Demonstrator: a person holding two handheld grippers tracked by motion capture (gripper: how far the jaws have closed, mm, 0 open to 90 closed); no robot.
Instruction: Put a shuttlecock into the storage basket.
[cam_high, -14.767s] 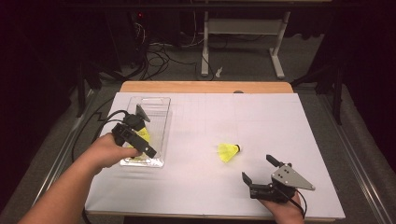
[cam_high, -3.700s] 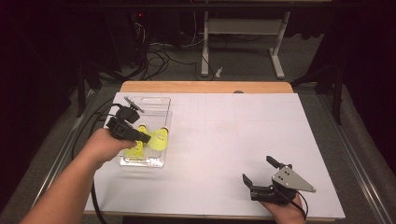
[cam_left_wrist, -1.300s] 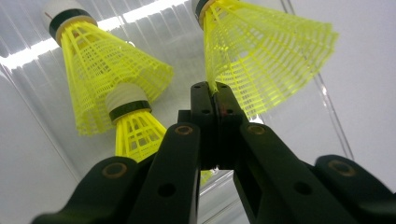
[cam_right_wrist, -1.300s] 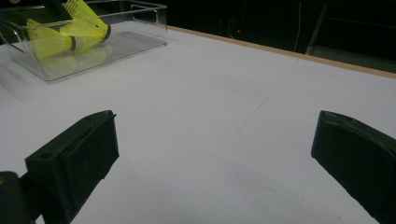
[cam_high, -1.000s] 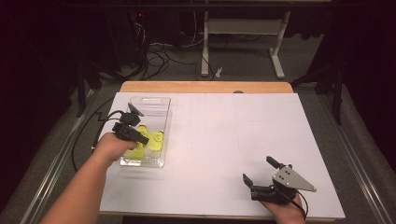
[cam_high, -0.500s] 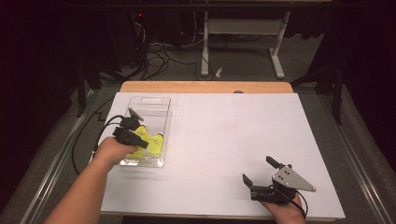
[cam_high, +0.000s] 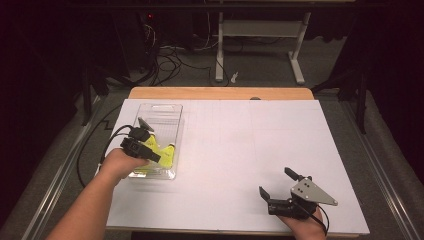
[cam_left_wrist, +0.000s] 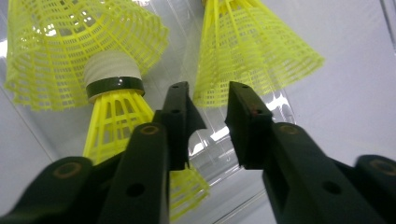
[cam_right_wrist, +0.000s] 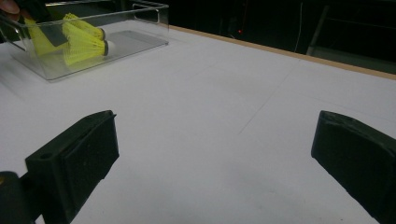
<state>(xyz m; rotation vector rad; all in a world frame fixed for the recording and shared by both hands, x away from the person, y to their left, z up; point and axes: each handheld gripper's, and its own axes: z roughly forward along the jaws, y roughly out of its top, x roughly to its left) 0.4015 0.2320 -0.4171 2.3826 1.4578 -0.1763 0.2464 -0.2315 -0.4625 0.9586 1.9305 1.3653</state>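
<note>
— Seen from the high view, where are the shuttlecocks?
— All inside the clear tray; the one that lay mid-surface earlier is now among them, so collection looks finished.
— Left gripper view?
— Left claw slightly parted, nothing gripped, poised over the yellow skirts.
— Right gripper view?
— Right claw wide open, empty, well apart from the tray.
</note>
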